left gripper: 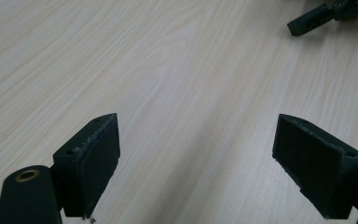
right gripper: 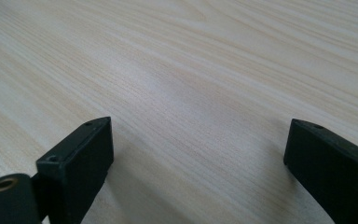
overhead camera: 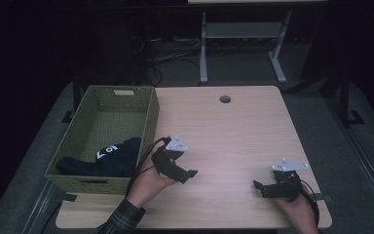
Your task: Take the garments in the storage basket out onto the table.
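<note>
Two claws were over the bare wooden bench [overhead camera: 233, 131]. At its left edge stood a woven basket [overhead camera: 148, 114] holding a dark garment [overhead camera: 102, 161]. Just beside the basket, the left claw [left gripper: 196, 158] had its jaws apart, gripping nothing. Well apart, the right claw [right gripper: 198, 163] likewise gaped.
</note>
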Available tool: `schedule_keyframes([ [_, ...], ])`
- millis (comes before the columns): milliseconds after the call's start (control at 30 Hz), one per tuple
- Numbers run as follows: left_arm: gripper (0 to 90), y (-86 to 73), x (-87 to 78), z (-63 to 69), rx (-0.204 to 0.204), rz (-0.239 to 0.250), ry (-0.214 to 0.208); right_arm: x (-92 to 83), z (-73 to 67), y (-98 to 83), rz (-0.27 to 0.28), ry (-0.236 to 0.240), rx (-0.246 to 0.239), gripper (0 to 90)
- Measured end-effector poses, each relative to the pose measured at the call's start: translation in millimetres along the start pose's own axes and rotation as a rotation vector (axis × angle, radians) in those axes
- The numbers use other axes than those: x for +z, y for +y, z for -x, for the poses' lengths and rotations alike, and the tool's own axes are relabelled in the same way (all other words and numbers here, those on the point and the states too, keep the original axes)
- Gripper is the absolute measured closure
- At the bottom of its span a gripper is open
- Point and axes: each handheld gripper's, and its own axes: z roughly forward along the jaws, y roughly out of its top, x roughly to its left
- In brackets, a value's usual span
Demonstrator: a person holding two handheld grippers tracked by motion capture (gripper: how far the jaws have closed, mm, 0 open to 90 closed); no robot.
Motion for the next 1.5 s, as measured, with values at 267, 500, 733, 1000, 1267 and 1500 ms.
schedule_keyframes([
  [267,14.6,2.4,-3.6,-2.2,0.015,-0.012,-0.015,0.0,0.1,0.0,0.000,0.000,-0.001,7.9],
  [500,14.6,3.8,-4.0,-2.8,0.031,-0.036,-0.051,0.0,0.1,0.0,-0.001,0.001,-0.001,7.9],
  [733,14.6,9.3,-10.0,-5.4,0.051,-0.052,-0.064,0.0,0.0,0.0,-0.001,0.001,-0.001,7.9],
  [1000,14.6,15.3,-26.0,-13.9,0.049,-0.038,-0.069,-0.1,0.1,0.0,0.000,0.000,-0.002,7.9],
  [1267,15.0,19.0,-38.9,-25.4,0.060,-0.047,-0.065,-0.1,0.1,0.0,0.000,0.001,-0.002,7.9],
  [1500,16.6,16.1,-52.5,-35.7,0.057,-0.027,-0.058,-0.1,0.3,0.0,0.000,-0.001,-0.003,7.9],
])
